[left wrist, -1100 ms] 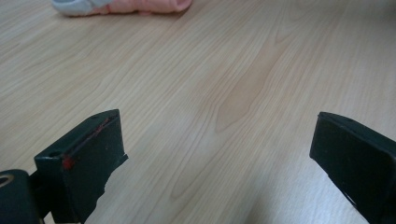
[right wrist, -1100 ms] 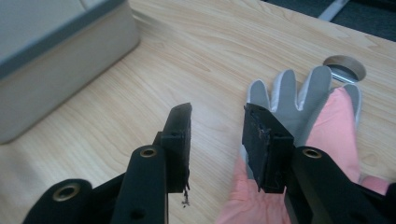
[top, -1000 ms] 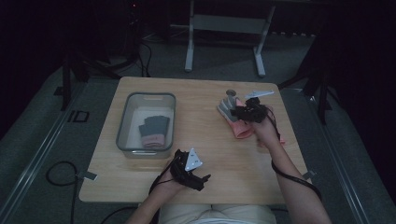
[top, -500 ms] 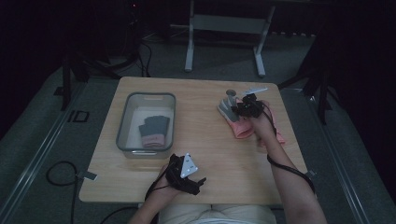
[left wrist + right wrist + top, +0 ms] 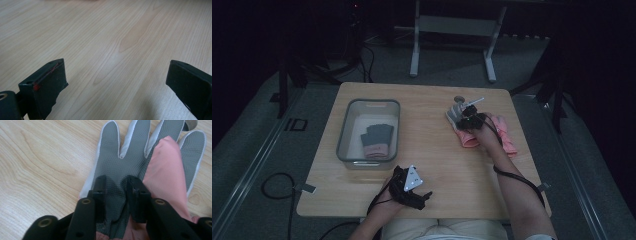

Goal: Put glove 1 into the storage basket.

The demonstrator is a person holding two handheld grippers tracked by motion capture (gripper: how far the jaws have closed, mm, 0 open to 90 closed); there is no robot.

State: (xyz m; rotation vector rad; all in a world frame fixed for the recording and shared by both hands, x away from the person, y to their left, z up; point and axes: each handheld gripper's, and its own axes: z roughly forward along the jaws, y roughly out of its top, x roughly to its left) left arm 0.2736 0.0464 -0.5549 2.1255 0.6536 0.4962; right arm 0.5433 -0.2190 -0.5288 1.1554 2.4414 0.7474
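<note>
A grey-palmed glove with white edging point(image 5: 120, 152) lies flat on the wooden table, partly under a pink glove point(image 5: 165, 170). My right gripper point(image 5: 116, 181) is down on the grey glove's palm, and its jaws have just been closing, with a raised fold of grey fabric pinched between them. In the high view the right gripper point(image 5: 467, 120) sits over the grey glove point(image 5: 453, 116) and pink glove point(image 5: 504, 135) at the table's right. My left gripper point(image 5: 424, 197) rests near the front edge, and its own view shows the left gripper point(image 5: 116, 72) open wide over bare wood.
A clear plastic bin point(image 5: 343, 135) stands at the left of the table with a dark grey glove on a pink one point(image 5: 376, 140) inside. A small round grey object point(image 5: 459, 99) sits just beyond the right gripper. A metal stand's legs point(image 5: 452, 45) are behind the table.
My right gripper has come down onto the gloves and its jaws have narrowed around the grey glove's fabric. The left gripper has hardly moved.
</note>
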